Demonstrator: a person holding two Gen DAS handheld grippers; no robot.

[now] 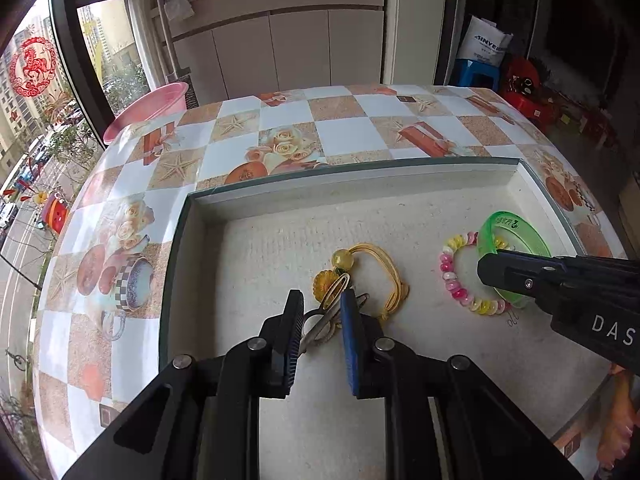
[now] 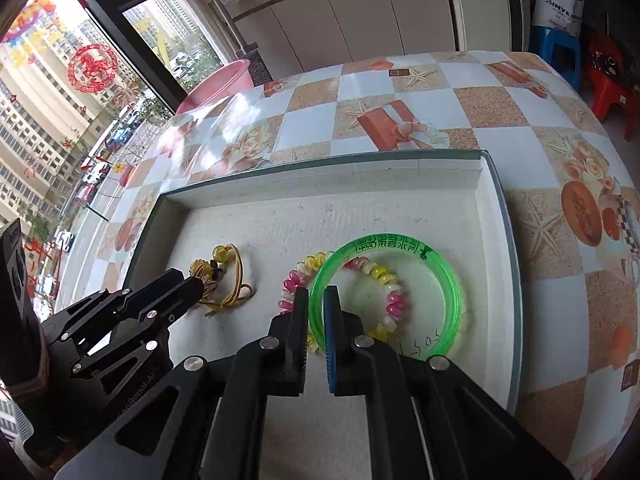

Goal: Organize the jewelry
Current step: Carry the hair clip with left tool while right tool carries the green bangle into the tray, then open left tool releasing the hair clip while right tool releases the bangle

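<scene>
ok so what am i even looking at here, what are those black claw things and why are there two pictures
These are two handheld grippers, one in each of a person's hands; there is no robot arm. Each carries a wide-angle camera looking forward along its two fingers, so one picture comes from the left gripper and the other from the right gripper.

Both reach into a shallow white tray on a table with a checkered seashell-print cloth. In the tray lie a yellow cord bracelet with an amber bead, a metal hair clip, a pink, yellow and white beaded bracelet and a translucent green plastic bangle.

The right gripper's fingers are closed on the green bangle's rim. The left gripper's fingers sit on either side of the metal clip, not visibly closed on it.
</scene>
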